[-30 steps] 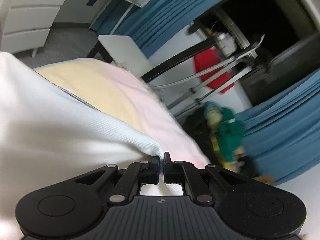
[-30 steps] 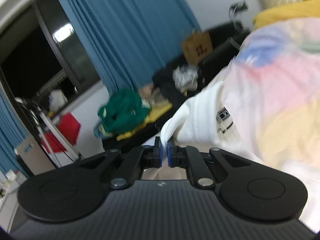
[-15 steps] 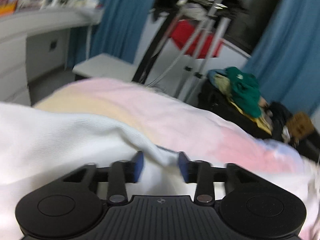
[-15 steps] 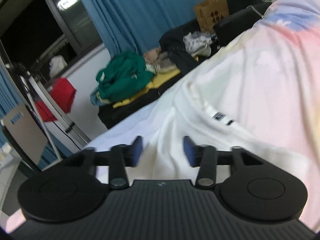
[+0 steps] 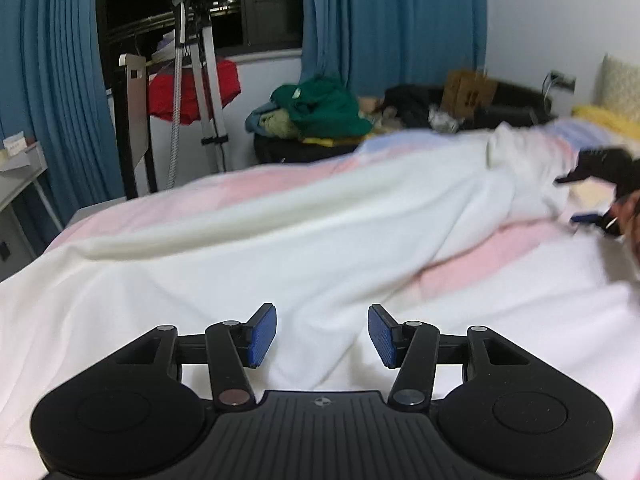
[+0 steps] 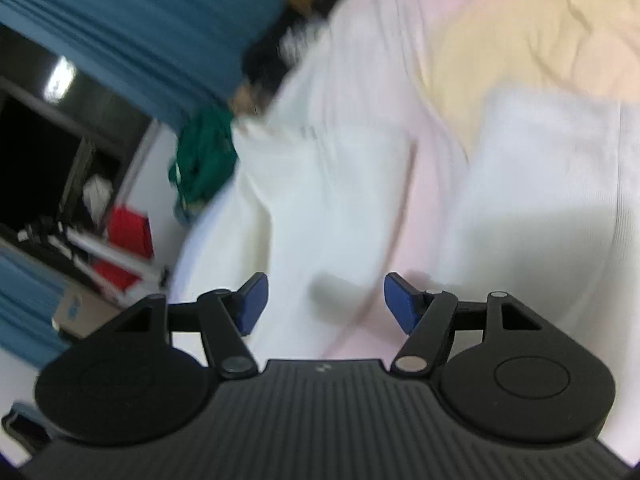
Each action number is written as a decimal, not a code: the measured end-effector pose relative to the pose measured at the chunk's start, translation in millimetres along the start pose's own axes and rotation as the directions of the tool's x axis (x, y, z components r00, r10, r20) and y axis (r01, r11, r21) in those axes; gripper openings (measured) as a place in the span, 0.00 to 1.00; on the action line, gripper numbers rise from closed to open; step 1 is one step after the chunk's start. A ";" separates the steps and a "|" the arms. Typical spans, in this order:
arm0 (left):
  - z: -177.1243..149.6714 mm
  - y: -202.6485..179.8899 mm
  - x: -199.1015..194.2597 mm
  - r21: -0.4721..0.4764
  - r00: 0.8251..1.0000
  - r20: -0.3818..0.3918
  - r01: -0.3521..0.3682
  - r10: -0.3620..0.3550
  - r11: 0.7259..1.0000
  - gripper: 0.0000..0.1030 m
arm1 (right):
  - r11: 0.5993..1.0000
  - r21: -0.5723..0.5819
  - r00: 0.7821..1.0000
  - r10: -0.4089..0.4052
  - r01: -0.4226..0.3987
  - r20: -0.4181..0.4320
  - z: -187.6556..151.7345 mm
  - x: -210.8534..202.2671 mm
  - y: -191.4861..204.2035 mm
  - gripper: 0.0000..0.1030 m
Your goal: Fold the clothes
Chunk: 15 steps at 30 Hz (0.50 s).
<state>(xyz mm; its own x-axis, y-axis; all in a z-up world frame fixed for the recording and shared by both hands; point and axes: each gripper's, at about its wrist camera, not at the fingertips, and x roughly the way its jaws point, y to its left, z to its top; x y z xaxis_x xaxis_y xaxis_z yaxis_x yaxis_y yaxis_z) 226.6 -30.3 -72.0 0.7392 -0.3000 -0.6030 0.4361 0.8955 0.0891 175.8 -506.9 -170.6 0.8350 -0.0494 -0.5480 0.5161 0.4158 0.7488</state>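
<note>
White garment (image 5: 304, 236) is just sprawled across the middle of the frame on the pastel bed (image 5: 500, 264), nowhere near folded, left claw (image 5: 322, 334) and right claw (image 6: 325, 303) both freshly spread, gripping nothing.

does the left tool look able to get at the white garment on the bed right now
Probably yes. The left tool has just been opening and holds nothing, and the white garment lies on the bed directly ahead with nothing between them.

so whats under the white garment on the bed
The white garment lies spread on a pastel bedspread, pink and white beside it and pale yellow in the right wrist view. What lies beneath the garment's middle is covered.
</note>
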 end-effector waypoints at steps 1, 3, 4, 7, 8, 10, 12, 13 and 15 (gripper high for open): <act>-3.1 -2.8 5.3 0.003 1.000 -0.016 -0.020 0.020 1.000 0.52 | 1.000 0.009 1.000 0.011 -0.011 0.005 -0.9 0.8 -4.6 0.66; -11.1 -4.1 14.4 0.007 0.998 -0.038 -0.059 0.059 0.998 0.51 | 0.999 0.033 1.000 0.017 -0.018 0.015 -0.2 8.8 -12.5 0.64; -13.6 -5.3 20.2 0.007 0.996 -0.049 -0.077 0.077 0.997 0.51 | 0.999 0.047 1.000 0.020 -0.021 0.022 0.5 14.2 -16.9 0.65; -18.4 2.4 33.1 -0.027 0.995 -0.047 -0.088 0.087 0.996 0.46 | 0.999 0.001 0.998 0.032 -0.032 0.061 4.5 32.7 -15.1 0.61; -20.1 4.3 36.2 -0.033 0.996 -0.042 -0.076 0.075 0.997 0.41 | 0.999 -0.028 0.996 0.046 -0.044 0.077 5.6 39.1 -10.7 0.58; -20.1 5.1 41.4 -0.030 0.997 -0.030 -0.067 0.066 0.997 0.31 | 0.998 -0.044 0.992 0.058 -0.053 0.116 8.7 47.7 -8.2 0.45; -18.1 0.2 42.5 -0.006 0.998 -0.016 -0.058 0.057 0.998 0.09 | 0.997 -0.043 0.986 0.064 -0.058 0.152 10.4 53.2 -8.9 0.13; -17.1 -2.3 42.9 0.006 0.999 -0.009 -0.053 0.053 0.999 0.08 | 0.998 -0.033 0.984 0.063 -0.058 0.168 10.3 54.0 -11.2 0.11; -13.7 -1.6 32.9 0.011 0.999 0.006 -0.040 0.040 0.999 0.06 | 0.998 -0.040 0.978 0.061 -0.054 0.200 10.5 49.3 -12.5 0.07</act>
<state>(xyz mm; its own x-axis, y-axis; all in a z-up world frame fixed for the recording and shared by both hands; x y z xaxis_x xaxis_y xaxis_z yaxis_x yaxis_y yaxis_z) 243.3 -37.2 -102.9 0.7591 -0.2655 -0.5944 0.4116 0.9031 0.1222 212.5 -524.1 -203.1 0.8862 -0.2048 -0.4156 0.4621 0.4543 0.7616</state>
